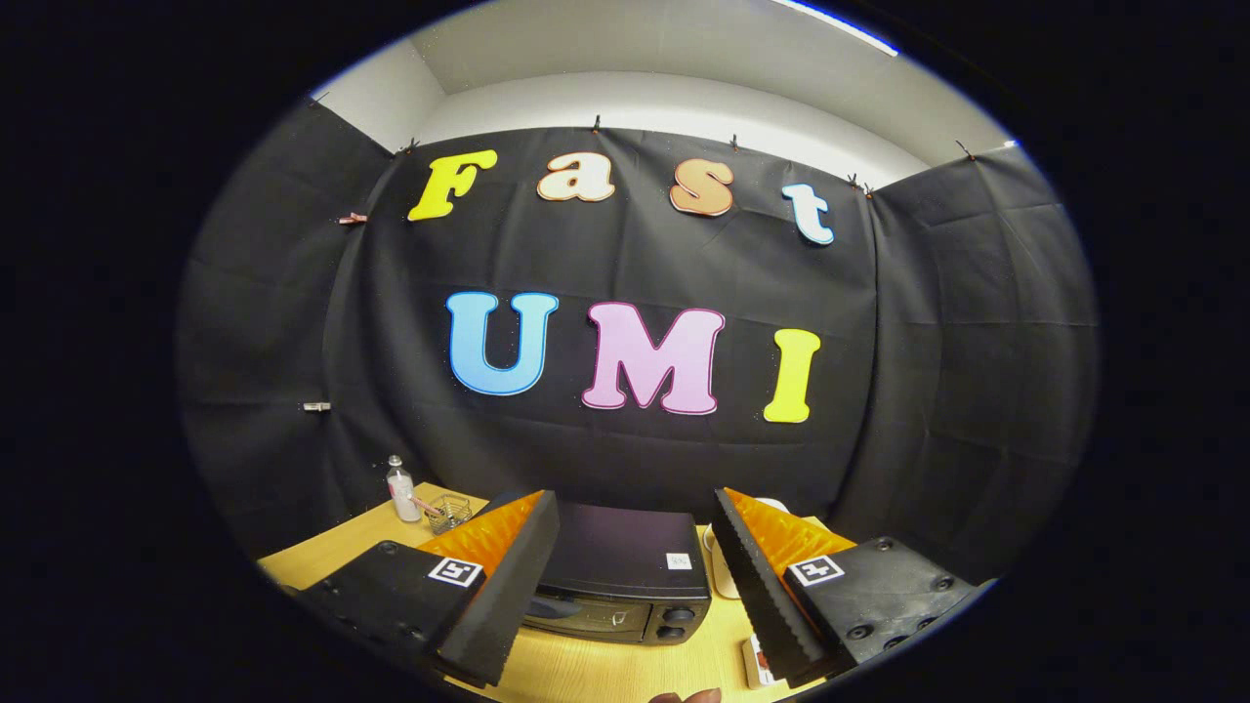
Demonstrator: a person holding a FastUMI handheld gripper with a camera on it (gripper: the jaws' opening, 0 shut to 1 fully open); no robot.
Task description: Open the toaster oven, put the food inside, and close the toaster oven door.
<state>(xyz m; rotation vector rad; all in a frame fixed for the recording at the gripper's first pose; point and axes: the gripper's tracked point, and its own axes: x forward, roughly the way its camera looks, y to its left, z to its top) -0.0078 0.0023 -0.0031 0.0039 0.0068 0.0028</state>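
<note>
Two fingers of the gripper (625,576) are held wide apart, nothing between them | toaster oven (625,576) sits just ahead on the wooden table (586,674), door shut | door top should be reached slowly and pulled down gently.

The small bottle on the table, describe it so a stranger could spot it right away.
Start at the black toaster oven between the hand-held gripper fingers. Beyond the left finger, by the wooden table back edge, stands the clear bottle, upright beside a wire basket, the taller of the two.
</note>
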